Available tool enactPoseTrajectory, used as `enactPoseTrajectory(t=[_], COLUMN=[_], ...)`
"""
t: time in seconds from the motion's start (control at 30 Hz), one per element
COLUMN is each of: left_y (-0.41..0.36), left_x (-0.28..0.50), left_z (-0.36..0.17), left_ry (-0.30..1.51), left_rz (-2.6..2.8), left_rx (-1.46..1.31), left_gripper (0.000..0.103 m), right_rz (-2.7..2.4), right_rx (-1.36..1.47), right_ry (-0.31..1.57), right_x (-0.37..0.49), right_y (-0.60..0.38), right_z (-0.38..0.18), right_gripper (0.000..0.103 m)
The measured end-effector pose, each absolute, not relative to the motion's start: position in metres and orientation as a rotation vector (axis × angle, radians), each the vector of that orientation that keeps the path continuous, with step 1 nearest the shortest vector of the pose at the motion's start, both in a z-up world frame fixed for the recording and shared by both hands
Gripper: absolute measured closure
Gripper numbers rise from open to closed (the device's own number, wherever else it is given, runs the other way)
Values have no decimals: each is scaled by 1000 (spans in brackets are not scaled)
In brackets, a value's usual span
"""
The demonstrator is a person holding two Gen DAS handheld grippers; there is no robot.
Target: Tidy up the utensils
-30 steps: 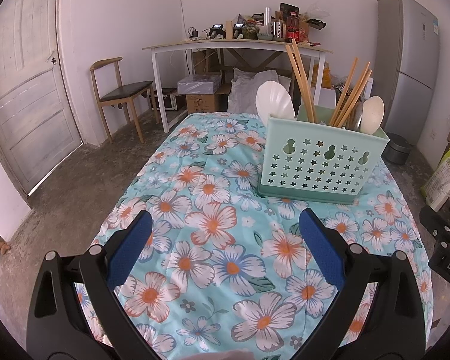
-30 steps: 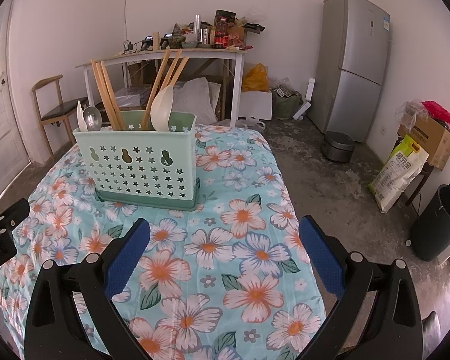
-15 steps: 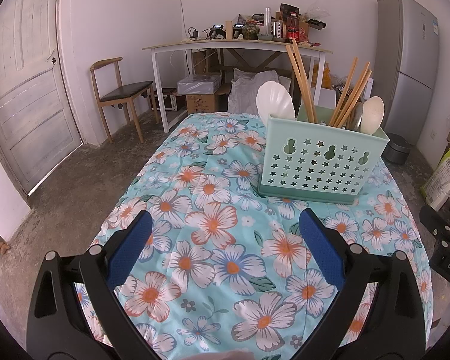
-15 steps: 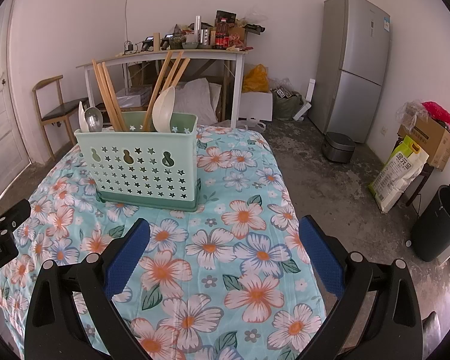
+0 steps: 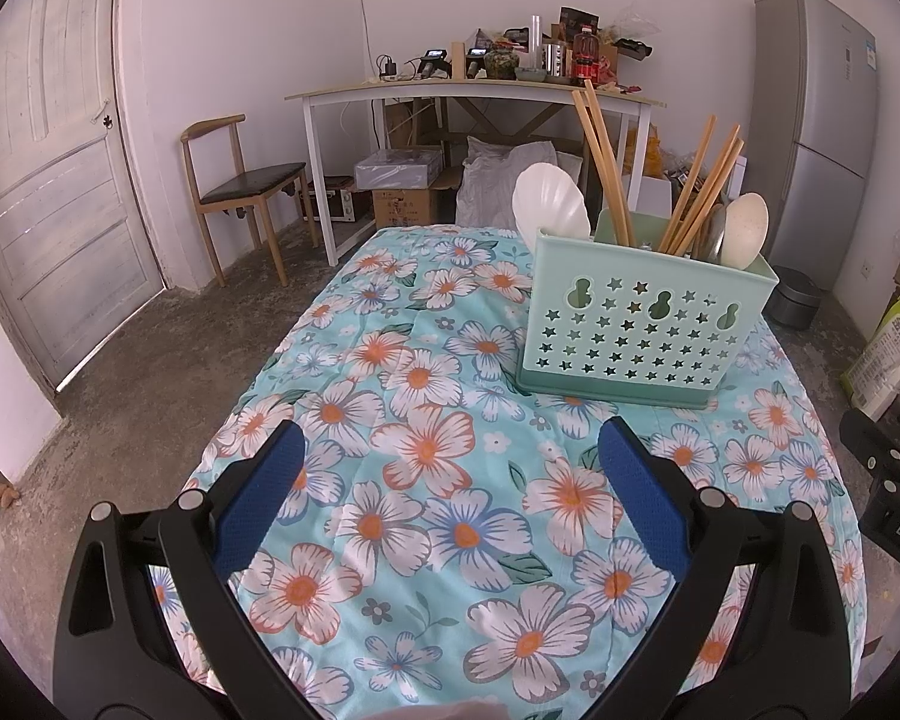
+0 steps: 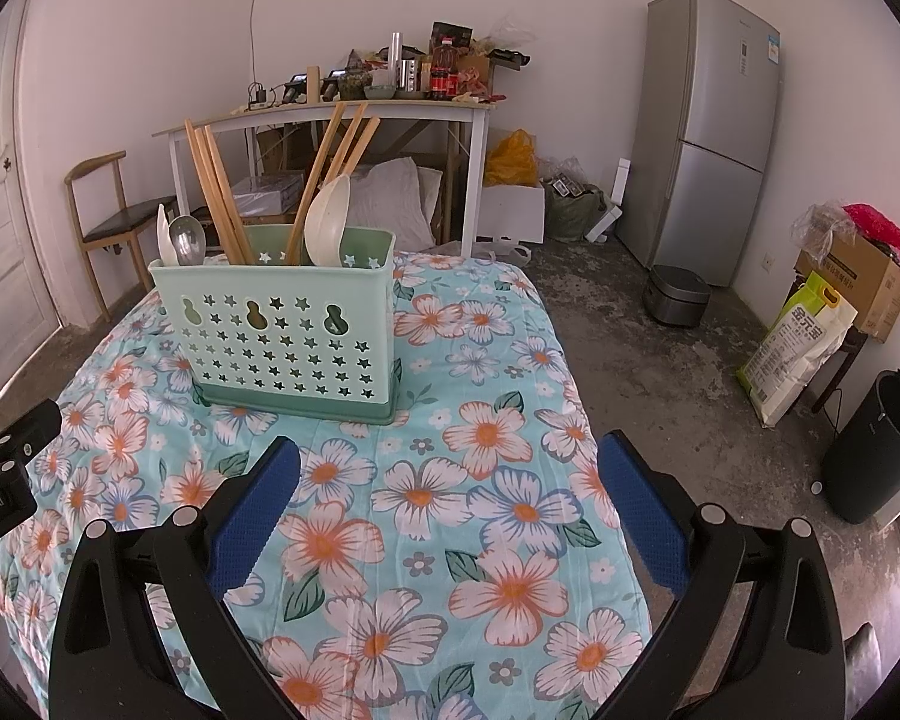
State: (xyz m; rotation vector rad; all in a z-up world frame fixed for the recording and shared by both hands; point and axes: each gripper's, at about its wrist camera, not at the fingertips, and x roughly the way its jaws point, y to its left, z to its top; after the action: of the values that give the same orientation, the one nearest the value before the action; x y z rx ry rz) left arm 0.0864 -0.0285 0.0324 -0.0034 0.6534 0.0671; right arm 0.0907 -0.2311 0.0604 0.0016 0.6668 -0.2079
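A mint-green utensil caddy [image 5: 642, 324] [image 6: 288, 342] with star cut-outs stands on the floral-clothed table [image 5: 426, 480] [image 6: 450, 510]. Wooden chopsticks [image 5: 600, 162] [image 6: 216, 192], white spoons [image 5: 549, 207] [image 6: 327, 222] and a metal spoon [image 6: 187, 239] stick up out of it. My left gripper [image 5: 447, 456] hovers open over the cloth, short of the caddy and to its left. My right gripper [image 6: 450, 468] is open too, short of the caddy and to its right. Nothing sits between either pair of fingers.
Behind the table are a wooden chair [image 5: 240, 192], a cluttered white desk [image 5: 468, 90] and a grey fridge [image 6: 708, 126]. A black bin [image 6: 876, 450] and a rice sack [image 6: 798, 342] stand on the floor to the right. The other gripper's body [image 5: 894, 492] shows at the right edge.
The right gripper view has drifted slightly, so the caddy sits a little lower and more to the right in it. The left gripper has hardly moved. Both stay open.
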Motion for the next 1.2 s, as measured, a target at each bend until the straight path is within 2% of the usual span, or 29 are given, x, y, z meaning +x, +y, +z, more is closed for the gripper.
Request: enactPoseTrajectory(t=[1.2], left_y=[-28], left_x=[87], left_z=[32], left_ry=[653], left_rz=[67], left_rx=[-3], left_gripper=[8], right_rz=[-199], right_rx=[1], right_ry=[664], right_x=[94], right_y=[-227], right_z=[64], right_gripper=[7])
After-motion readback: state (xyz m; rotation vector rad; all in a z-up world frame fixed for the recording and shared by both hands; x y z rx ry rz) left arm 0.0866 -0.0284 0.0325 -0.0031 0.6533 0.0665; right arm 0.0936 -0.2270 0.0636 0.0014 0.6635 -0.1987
